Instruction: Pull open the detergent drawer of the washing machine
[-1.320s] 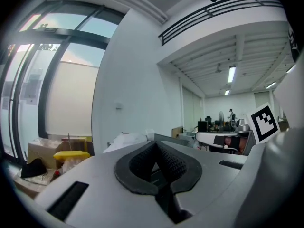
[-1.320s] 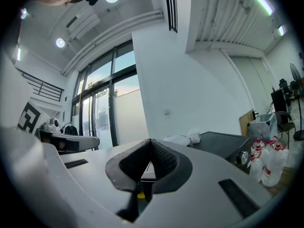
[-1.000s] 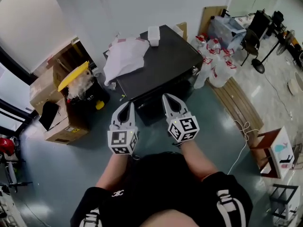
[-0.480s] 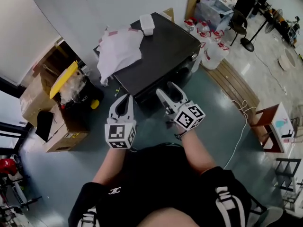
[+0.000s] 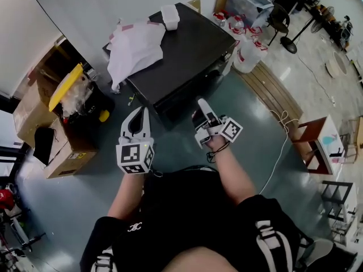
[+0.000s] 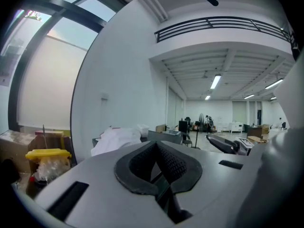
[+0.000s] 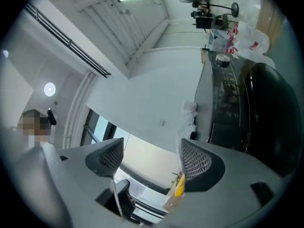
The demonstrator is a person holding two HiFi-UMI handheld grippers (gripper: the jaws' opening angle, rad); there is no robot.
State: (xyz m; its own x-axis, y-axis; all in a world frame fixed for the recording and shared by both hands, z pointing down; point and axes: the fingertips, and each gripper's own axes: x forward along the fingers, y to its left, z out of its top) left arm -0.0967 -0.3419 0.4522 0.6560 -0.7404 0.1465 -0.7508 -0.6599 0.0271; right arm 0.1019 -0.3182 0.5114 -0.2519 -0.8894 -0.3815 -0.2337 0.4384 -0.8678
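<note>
Washing machine, black and box-shaped (image 5: 187, 55), seen from steeply above in the head view. It stands on a grey-green floor (image 5: 74, 197) with its front face turned toward me. Crumpled white cloth (image 5: 136, 44) covers the far left part of its lid.

Below it are my two forearms, each holding a white tool with a marker cube. The left hand-held gripper (image 5: 139, 113) hangs near the machine's left front corner, clenched on nothing. Its own view shows the two dark pads pressed together with no object between them.

The right hand-held gripper (image 5: 200, 111) is rolled onto its side just before the middle of the front face, nearer the machine's front than the left one. Its jaws are opening. Only wall and window show through the gap, so it is empty.

In the right gripper view the machine lies off to the right of the jaws, not between them. A dark rectangular panel (image 7: 227, 127) sits at the lower end of the control strip, opposite the round knob (image 7: 223, 58). I judge this panel to be the detergent drawer front, though I cannot be sure. Its long axis runs along the strip, at right angles to the line from pad to pad. I think the right hand must swing toward it and reach forward before it can pinch the edge.
</note>
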